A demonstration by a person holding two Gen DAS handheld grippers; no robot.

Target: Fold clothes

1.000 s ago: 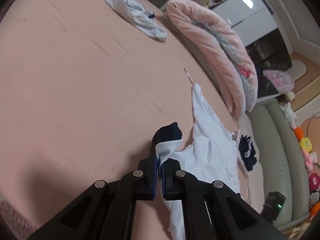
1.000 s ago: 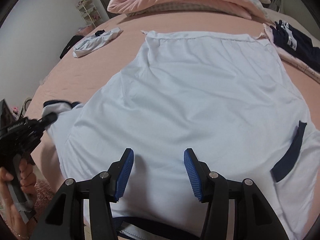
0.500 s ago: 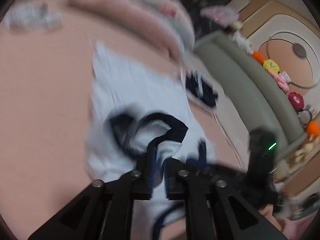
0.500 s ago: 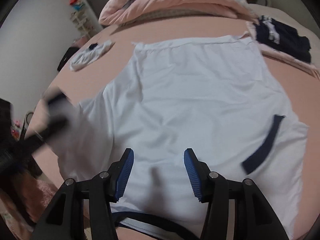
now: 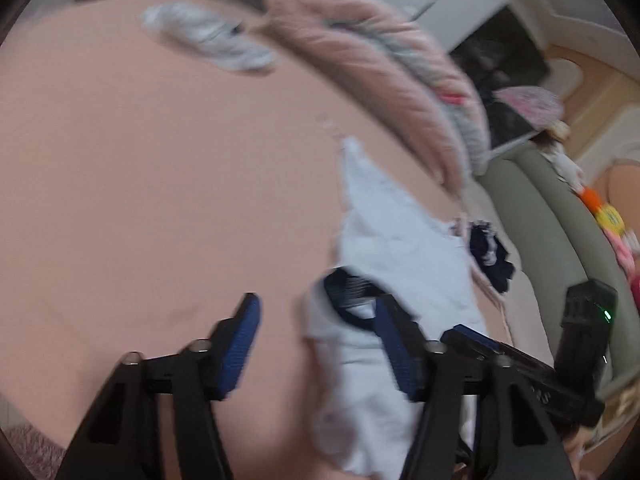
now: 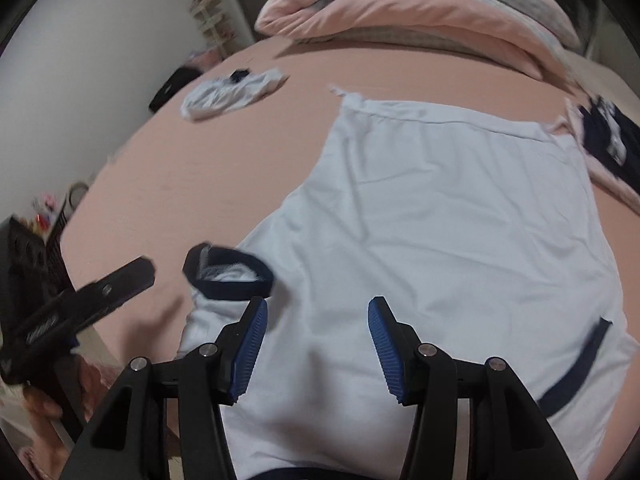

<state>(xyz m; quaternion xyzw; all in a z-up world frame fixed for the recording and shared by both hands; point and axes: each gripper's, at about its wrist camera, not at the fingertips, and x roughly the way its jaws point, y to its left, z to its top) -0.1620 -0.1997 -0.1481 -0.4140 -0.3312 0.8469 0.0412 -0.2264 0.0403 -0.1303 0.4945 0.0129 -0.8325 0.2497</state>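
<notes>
white navy-trimmed shirt (image 6: pixel 440 240) spread flat on bed.

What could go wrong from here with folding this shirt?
The sleeve looks just dropped on the shirt, its cuff bunched, so the fold may be uneven. The left gripper, jaws just opened, hangs close and could snag it. The dark clothes crowd the shirt's far corner.

left hand-held gripper (image 5: pixel 316 344): just opened | navy-cuffed sleeve (image 5: pixel 348 292): released | bed (image 5: pixel 160 168)

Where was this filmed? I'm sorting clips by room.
Probably a bedroom: a broad pink bed sheet, a folded pink quilt at its far end, and a white navy-trimmed T-shirt spread out.
</notes>
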